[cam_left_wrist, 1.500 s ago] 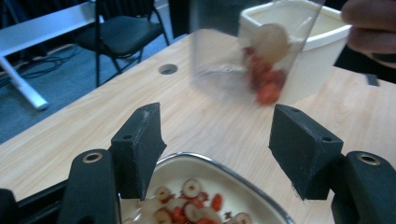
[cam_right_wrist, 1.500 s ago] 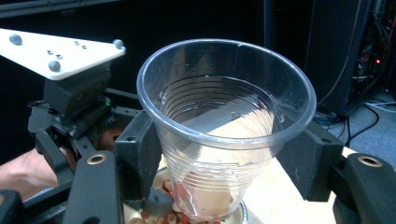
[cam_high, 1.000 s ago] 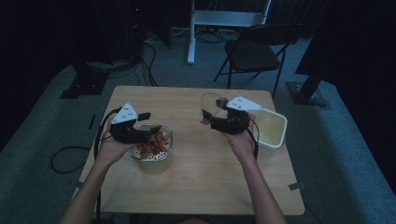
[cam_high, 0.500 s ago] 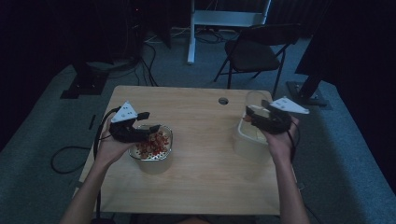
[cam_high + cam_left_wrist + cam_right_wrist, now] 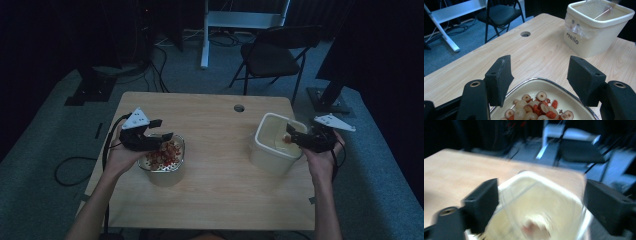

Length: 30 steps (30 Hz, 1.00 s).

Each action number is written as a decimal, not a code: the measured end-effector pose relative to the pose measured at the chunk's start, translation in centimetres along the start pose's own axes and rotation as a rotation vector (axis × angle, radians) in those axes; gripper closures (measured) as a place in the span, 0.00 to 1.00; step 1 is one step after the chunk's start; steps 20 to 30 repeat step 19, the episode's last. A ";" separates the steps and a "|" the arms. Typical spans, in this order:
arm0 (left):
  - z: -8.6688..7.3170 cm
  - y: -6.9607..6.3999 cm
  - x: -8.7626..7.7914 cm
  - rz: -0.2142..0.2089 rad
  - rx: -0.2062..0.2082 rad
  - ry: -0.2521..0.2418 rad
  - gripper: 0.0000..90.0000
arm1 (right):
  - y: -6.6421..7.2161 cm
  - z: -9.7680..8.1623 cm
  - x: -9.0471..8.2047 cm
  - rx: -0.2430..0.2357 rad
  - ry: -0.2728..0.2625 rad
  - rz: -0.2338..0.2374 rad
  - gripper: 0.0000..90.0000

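Wooden table (image 5: 220, 195): right gripper (image 5: 295, 136), jaws just opened wide, piece (image 5: 534, 230) falling; release low over cream tub (image 5: 272, 160); left gripper (image 5: 159, 136) open above bowl (image 5: 162, 172).

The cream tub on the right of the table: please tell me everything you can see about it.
The tub is a cream, rounded-square container that looks like plastic, upright near the table's right edge. "Hello" and a small face are printed on one side. A clear film liner sits inside and folds over the rim. A small reddish piece shows inside. The right gripper hangs over its opening, fingers open.
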<state>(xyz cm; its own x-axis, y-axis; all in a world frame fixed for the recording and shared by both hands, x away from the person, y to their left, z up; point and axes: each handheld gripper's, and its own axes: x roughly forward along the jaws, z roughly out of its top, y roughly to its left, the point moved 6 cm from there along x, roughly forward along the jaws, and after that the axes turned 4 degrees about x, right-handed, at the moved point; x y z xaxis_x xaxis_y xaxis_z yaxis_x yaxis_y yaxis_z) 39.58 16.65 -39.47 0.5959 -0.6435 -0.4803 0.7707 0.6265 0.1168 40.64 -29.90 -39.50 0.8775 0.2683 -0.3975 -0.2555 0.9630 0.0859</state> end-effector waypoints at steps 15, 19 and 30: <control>-0.3 0.6 -0.5 0.018 -0.010 0.000 0.41 | 2.5 -1.3 -0.5 -0.056 0.024 0.079 0.14; -0.4 0.8 -0.6 0.027 -0.015 -0.004 0.41 | 4.6 -1.9 -0.9 -0.077 0.013 0.148 0.16; -0.4 0.8 -0.6 0.027 -0.015 -0.004 0.41 | 4.6 -1.9 -0.9 -0.077 0.013 0.148 0.16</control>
